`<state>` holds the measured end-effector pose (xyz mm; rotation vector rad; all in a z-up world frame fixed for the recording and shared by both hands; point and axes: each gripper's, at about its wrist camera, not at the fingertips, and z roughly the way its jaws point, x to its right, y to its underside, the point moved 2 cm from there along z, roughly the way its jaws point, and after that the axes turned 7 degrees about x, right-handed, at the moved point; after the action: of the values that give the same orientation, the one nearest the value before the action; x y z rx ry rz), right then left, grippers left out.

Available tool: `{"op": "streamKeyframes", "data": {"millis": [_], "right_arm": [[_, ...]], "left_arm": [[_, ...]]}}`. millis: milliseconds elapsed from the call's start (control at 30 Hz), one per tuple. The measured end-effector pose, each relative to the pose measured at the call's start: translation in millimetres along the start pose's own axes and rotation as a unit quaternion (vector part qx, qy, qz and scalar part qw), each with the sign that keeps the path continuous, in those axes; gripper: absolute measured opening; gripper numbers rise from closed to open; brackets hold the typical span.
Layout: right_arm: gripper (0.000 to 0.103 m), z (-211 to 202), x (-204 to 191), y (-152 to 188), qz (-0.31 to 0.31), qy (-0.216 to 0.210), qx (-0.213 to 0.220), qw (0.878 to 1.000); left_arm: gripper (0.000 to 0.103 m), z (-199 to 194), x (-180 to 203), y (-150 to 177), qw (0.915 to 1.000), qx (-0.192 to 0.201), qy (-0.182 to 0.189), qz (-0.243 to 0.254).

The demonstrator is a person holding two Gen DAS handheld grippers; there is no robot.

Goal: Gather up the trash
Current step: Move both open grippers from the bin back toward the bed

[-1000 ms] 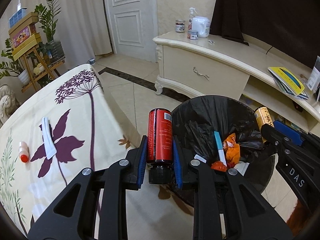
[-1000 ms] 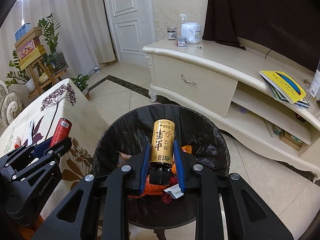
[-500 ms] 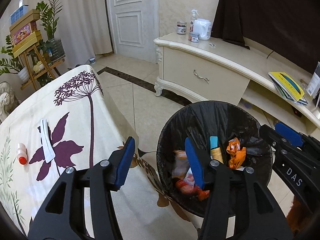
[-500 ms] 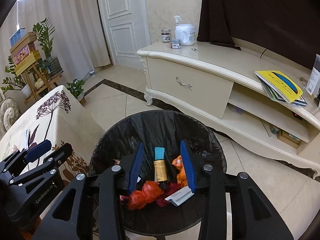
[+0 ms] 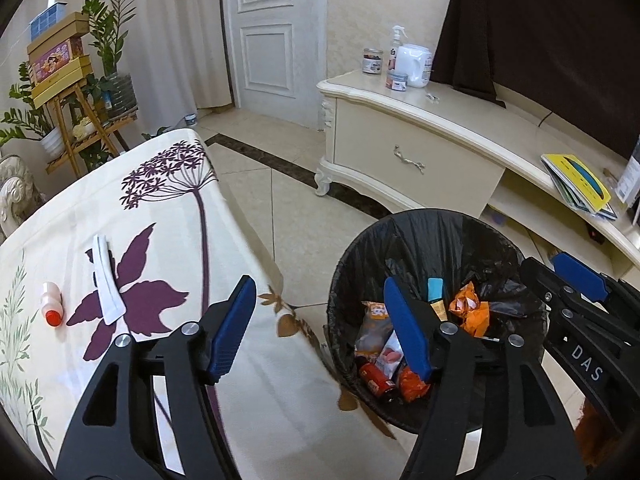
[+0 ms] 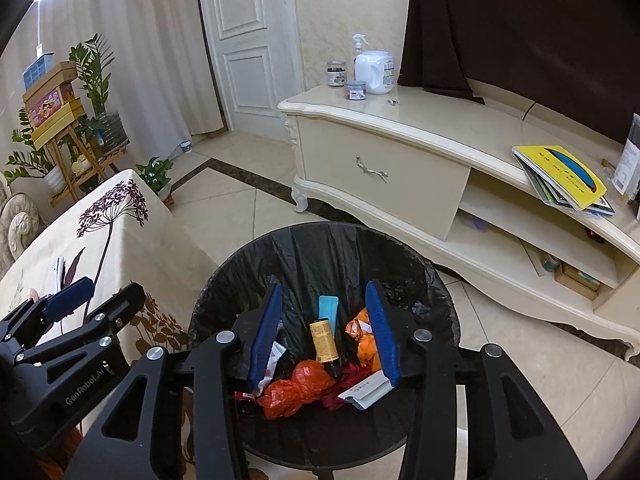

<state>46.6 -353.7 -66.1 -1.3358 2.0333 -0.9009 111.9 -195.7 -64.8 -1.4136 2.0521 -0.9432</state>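
Trash on the flowered surface (image 5: 172, 208), far left: a small bottle with an orange cap (image 5: 52, 305) and, just right of it, a white strip (image 5: 107, 284). Next comes the left hand-held gripper (image 5: 320, 320), spread wide and empty, straddling the surface's edge and the black-lined bin (image 6: 320, 240). Over that bin hangs the right hand-held gripper (image 6: 326, 330), also released; a gold bottle (image 6: 324, 340), orange wrappers (image 6: 294, 388) and a red can (image 5: 374, 376) lie inside.

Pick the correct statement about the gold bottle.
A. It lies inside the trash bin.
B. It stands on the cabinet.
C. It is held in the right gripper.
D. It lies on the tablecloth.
A: the gold bottle lies among wrappers inside the trash bin, below the open right gripper.
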Motion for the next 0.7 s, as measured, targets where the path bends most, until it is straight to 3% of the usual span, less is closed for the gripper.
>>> {"op": "streamKeyframes", "data": {"millis": [433,700], "right_arm": [[0.053,-3.4,-36.9,-0.4,-0.018,-0.026,0.001,1.0],[0.053,-1.4,-94.0,3.5,-0.05,-0.071,-0.004,0.996]], "left_arm": [[0.067,-16.0,-47.2,5.7,0.9991,0.001,-0.032,-0.026],[0.067,-29.3,-115.2,16.5,0.9939,-0.006,-0.088,-0.066]]}}
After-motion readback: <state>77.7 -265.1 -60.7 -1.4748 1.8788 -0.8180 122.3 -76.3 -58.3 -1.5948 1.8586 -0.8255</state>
